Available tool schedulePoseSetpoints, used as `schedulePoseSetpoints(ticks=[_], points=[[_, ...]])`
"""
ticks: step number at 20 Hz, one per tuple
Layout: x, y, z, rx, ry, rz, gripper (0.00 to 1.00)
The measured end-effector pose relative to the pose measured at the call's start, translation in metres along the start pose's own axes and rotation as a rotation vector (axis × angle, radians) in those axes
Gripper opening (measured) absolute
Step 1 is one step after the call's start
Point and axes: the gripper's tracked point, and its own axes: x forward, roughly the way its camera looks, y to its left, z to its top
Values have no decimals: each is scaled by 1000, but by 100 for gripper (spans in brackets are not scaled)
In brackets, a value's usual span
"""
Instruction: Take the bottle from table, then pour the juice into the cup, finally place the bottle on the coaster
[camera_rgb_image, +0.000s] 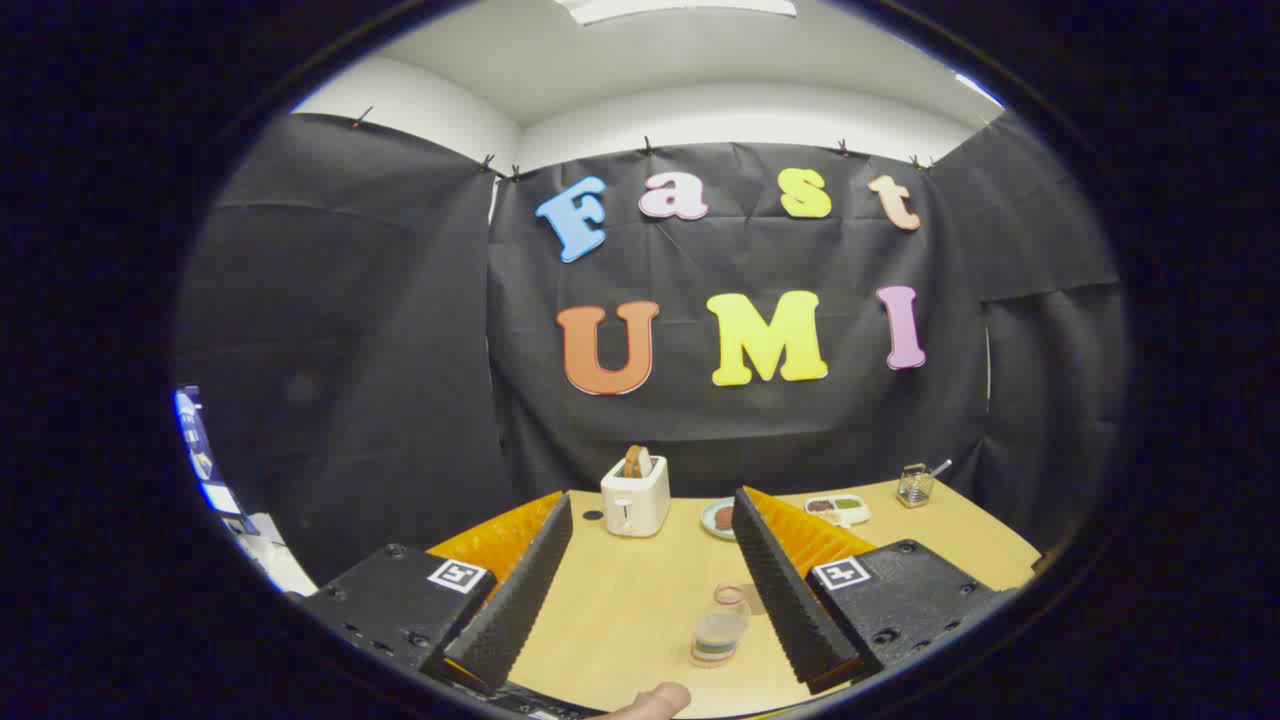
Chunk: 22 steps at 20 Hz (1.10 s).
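Note:
A small clear bottle (719, 626) with a narrow neck and a little pale liquid stands upright on the wooden table (630, 600). It sits between my fingers, close to the right finger (775, 580) and apart from the left finger (515, 590). My gripper (650, 510) is open, with a wide gap, and neither pad touches the bottle. A fingertip of a person's hand (650, 702) shows just below the bottle at the table's near edge.
A white toaster (635, 495) with a slice of bread in it stands at the back of the table. Beside it lie a small plate (718, 518) and a divided tray of food (838, 509). A wire holder (914, 485) is at the far right corner.

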Motion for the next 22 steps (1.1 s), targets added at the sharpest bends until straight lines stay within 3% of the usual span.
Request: schedulePoseSetpoints(ticks=[5, 22], points=[[-1, -16, -9, 2, 15, -53, 100], [10, -32, -50, -24, 57, -88, 100]])
